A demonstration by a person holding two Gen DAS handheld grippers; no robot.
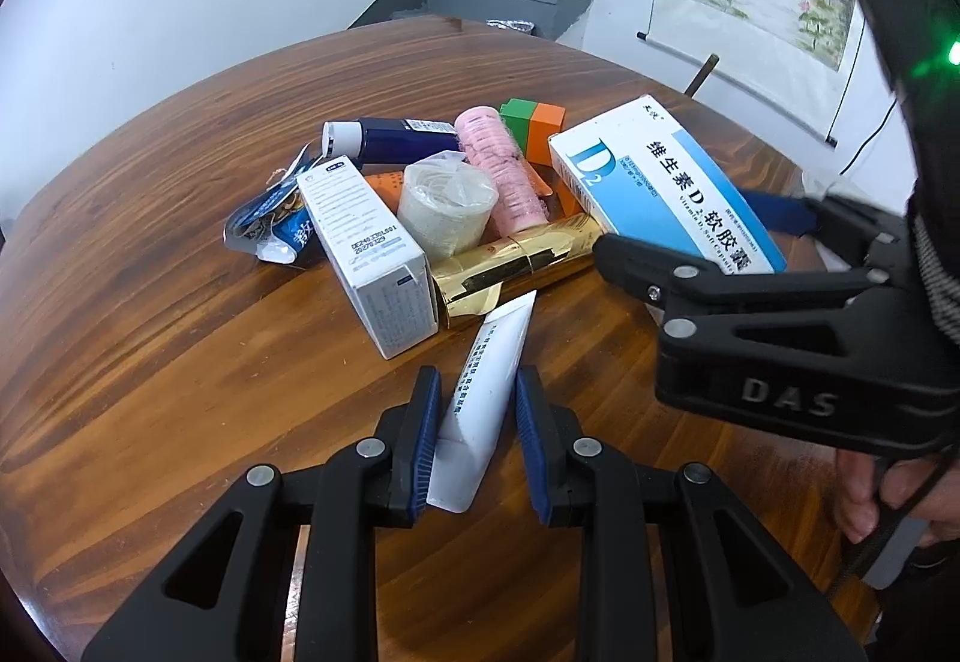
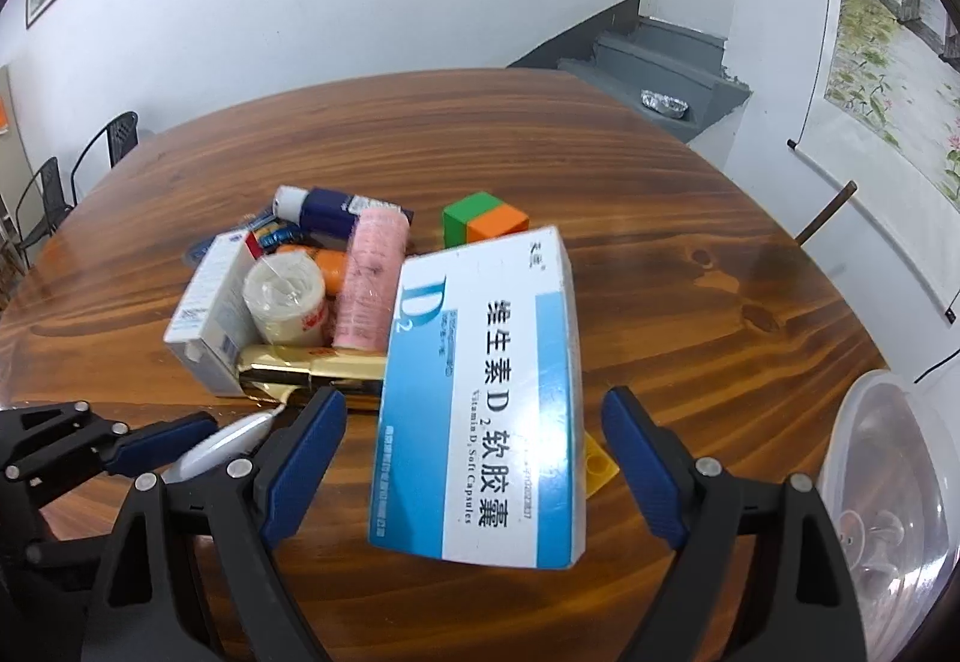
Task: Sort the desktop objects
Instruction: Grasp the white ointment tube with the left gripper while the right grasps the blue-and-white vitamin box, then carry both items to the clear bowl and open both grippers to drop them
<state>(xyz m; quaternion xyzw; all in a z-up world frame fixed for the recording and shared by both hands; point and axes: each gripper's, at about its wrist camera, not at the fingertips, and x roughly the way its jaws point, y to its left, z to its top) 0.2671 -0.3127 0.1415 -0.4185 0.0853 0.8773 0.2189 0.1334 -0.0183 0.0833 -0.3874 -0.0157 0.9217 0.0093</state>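
Note:
A pile of objects lies mid-table. In the left wrist view my left gripper (image 1: 474,404) is open, its blue pads either side of a white tube (image 1: 483,392), not squeezing it. My right gripper (image 2: 474,452) is open and straddles the blue-and-white vitamin D2 box (image 2: 486,398), with gaps on both sides; that box (image 1: 660,182) leans on the pile. The pile holds a white carton (image 1: 366,248), a gold foil roll (image 1: 516,266), a wrapped tape roll (image 1: 447,209), a pink roll (image 1: 504,170), a dark blue tube (image 1: 396,137) and a green-orange block (image 1: 531,122).
A round wooden table (image 1: 150,302) carries everything. A clear plastic tub (image 2: 888,494) stands at the right edge. A yellow piece (image 2: 600,464) peeks out under the D2 box. A crumpled blue packet (image 1: 270,230) lies left of the pile. Chairs (image 2: 48,194) stand far left.

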